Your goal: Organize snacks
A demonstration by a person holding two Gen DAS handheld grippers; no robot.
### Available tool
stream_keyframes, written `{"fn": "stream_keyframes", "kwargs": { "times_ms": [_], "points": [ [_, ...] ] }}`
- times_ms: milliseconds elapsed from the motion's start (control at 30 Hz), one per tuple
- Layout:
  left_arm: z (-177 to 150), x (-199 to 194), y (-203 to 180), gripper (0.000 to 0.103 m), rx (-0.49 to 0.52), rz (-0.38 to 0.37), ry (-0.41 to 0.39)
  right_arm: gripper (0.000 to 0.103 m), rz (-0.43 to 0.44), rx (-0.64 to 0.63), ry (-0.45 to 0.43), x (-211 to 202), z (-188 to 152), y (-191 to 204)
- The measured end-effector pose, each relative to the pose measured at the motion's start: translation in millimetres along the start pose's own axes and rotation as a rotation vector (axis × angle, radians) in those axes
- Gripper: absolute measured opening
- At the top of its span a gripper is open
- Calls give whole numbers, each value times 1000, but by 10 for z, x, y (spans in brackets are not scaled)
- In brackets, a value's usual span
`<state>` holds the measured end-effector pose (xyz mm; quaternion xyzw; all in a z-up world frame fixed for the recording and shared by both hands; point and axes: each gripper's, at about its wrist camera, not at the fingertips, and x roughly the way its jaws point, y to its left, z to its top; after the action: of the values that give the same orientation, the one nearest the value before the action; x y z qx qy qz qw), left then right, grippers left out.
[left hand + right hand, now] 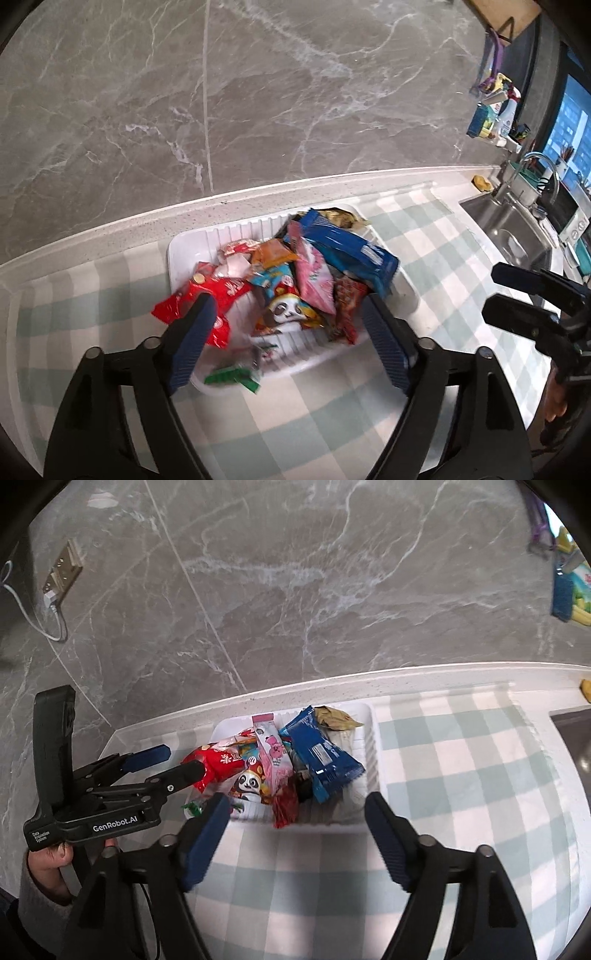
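A white ribbed tray (177,251) (373,746) stands on a checked cloth against the wall, heaped with snack packets. A blue packet (347,247) (321,757) lies on top at the right, beside a pink one (314,277) (271,757). A panda packet (288,310) (247,782) is near the front. A red packet (207,295) hangs over the left rim, and a green wrapper (232,376) lies on the near rim. My left gripper (290,306) (183,760) is open above the tray's near left part, holding nothing. My right gripper (297,801) (491,291) is open too, empty, before the tray's front edge.
A steel sink (517,229) with a tap (535,166) lies to the right of the cloth (424,240). Bottles and cleaning things (495,114) hang on the wall above it. A wall socket (61,572) with a white cable is at the far left. A hand (48,860) holds the left gripper.
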<state>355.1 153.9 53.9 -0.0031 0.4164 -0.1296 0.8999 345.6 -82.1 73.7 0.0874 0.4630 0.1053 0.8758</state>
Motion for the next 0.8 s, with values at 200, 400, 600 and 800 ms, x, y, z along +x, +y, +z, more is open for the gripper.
{"fn": "stream_keyframes", "kwargs": {
  "times_ms": [200, 400, 600, 800],
  "points": [
    [-132, -246, -322, 93, 37, 19, -19, 92, -67, -33, -63, -347, -195, 27],
    [-230, -463, -630, 94, 69, 45, -41, 94, -103, -34, -108, -641, -367, -36],
    [-291, -716, -877, 94, 84, 65, -65, 94, -103, -26, -131, -889, -492, -120],
    [-315, -926, -1091, 94, 98, 87, -87, 95, -106, -34, -151, -1109, -562, -185]
  ]
}}
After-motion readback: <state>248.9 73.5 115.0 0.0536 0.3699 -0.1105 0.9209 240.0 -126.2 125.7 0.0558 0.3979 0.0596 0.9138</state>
